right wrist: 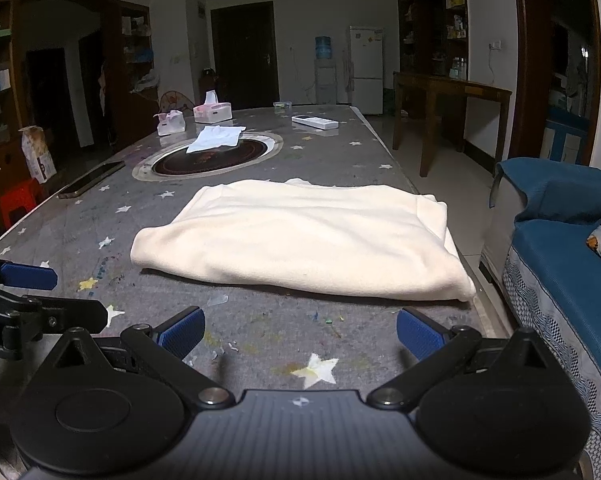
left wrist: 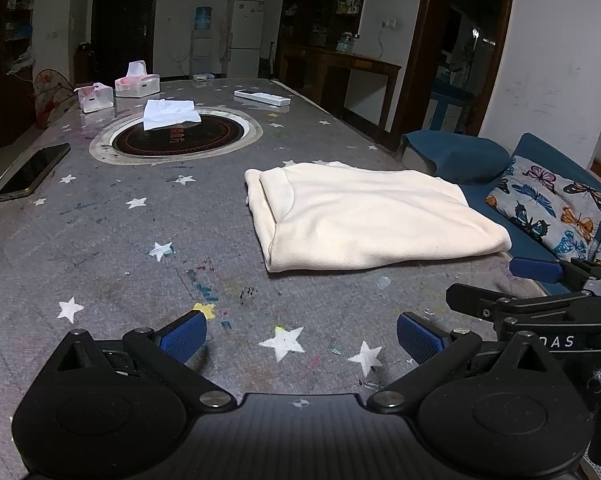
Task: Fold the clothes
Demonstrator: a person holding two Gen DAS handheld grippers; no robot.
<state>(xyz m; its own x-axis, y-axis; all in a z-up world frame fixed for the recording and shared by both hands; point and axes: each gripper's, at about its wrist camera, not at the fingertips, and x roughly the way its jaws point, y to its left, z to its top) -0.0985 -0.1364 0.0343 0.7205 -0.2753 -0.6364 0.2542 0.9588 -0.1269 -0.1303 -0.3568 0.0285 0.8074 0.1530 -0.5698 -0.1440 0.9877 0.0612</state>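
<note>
1. The left gripper (left wrist: 300, 340) hangs low over the table (left wrist: 100, 264), level and aimed along it, its blue-padded fingers (left wrist: 184, 336) spread wide with nothing between them.
2. The right gripper (right wrist: 300, 336) sits just beside it at the same height, also level, its fingers (right wrist: 182, 334) wide apart and empty; each gripper shows at the edge of the other's view, at 3 o'clock from the left wrist and at 9 o'clock from the right.
3. The cream garment (left wrist: 368, 220) lies folded into a thick rectangle on the table, ahead of both grippers and touching neither: at 1 o'clock from the left wrist, at 12 o'clock from the right (right wrist: 308, 236), close to the table's right edge.
4. Far along the table, at 11 o'clock, an open tissue box (left wrist: 137, 82) has a tissue standing up out of its slot; a smaller white pack (left wrist: 94, 97) sits just beside it, contents unclear.
5. A white cloth (left wrist: 168, 114) lies over the rim of the round black inset (left wrist: 180, 138).
6. A phone (left wrist: 34, 172) lies flat at 10 o'clock, and a white remote (left wrist: 262, 97) near 12.
</note>
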